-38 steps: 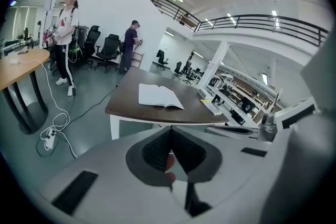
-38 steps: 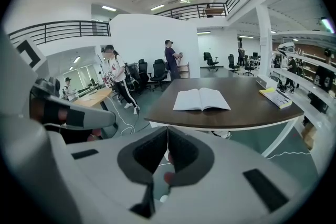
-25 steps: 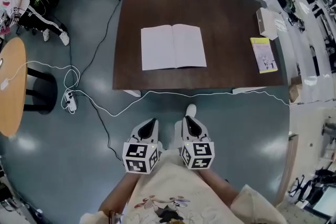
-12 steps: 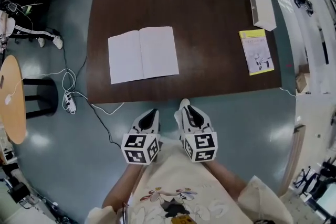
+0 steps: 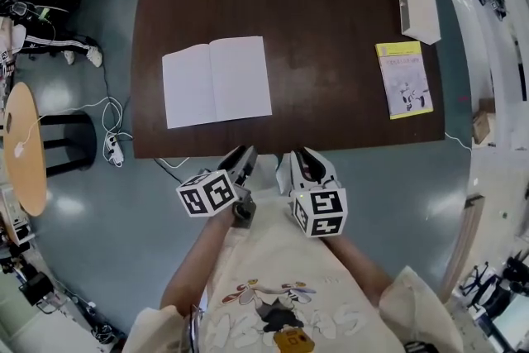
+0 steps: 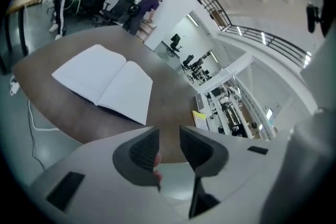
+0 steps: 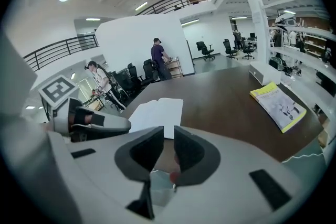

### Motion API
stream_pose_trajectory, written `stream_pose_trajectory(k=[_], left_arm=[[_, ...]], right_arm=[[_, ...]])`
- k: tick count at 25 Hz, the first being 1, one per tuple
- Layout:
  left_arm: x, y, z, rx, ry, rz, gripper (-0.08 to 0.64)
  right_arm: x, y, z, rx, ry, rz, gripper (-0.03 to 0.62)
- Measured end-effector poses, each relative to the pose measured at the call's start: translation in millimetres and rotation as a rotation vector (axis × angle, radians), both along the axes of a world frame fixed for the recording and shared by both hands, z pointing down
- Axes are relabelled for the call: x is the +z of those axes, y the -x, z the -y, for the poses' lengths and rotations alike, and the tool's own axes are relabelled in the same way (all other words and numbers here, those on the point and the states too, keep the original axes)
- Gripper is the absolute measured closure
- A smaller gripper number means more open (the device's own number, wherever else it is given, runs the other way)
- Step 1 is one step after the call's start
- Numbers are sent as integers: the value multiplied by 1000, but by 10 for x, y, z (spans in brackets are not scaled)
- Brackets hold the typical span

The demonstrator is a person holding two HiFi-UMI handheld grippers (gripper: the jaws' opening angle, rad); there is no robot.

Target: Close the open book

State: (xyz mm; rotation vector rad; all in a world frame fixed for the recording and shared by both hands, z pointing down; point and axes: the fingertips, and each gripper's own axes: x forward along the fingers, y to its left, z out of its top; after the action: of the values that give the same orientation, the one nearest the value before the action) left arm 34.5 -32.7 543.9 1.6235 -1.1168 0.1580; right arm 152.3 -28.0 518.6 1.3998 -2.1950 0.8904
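The open book lies flat with blank white pages on the left half of the dark brown table. It also shows in the left gripper view as the book and in the right gripper view as the book. My left gripper hovers at the table's front edge, rolled to one side. Its jaws are opening, and nothing sits between them. My right gripper hangs beside it at the same edge, with a narrow bare gap between its jaws. Both grippers are short of the book.
A yellow booklet and a white box lie on the table's right side. A white cable and a power strip are on the floor at left, beside a round wooden table and a stool. People and office chairs are in the background.
Both grippers came forward from over the floor to the table's front edge. The left gripper rolled, so its marker cube now sits tilted. The book is unmoved on the table.
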Motion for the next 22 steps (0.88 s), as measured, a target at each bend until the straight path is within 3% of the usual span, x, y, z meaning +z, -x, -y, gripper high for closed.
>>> stream_pose_trajectory(k=[5, 13, 18, 22], left_arm=[[306, 99, 187, -197, 107, -189, 426], [1007, 440, 356, -554, 258, -363, 422], [1309, 540, 532, -663, 259, -434, 422], [1527, 560, 624, -701, 276, -440, 422]], right_arm=[[4, 29, 88, -25, 14, 7, 541], [45, 112, 157, -50, 30, -22, 540], [124, 85, 159, -56, 61, -53, 540], [133, 104, 195, -60, 67, -73, 538]])
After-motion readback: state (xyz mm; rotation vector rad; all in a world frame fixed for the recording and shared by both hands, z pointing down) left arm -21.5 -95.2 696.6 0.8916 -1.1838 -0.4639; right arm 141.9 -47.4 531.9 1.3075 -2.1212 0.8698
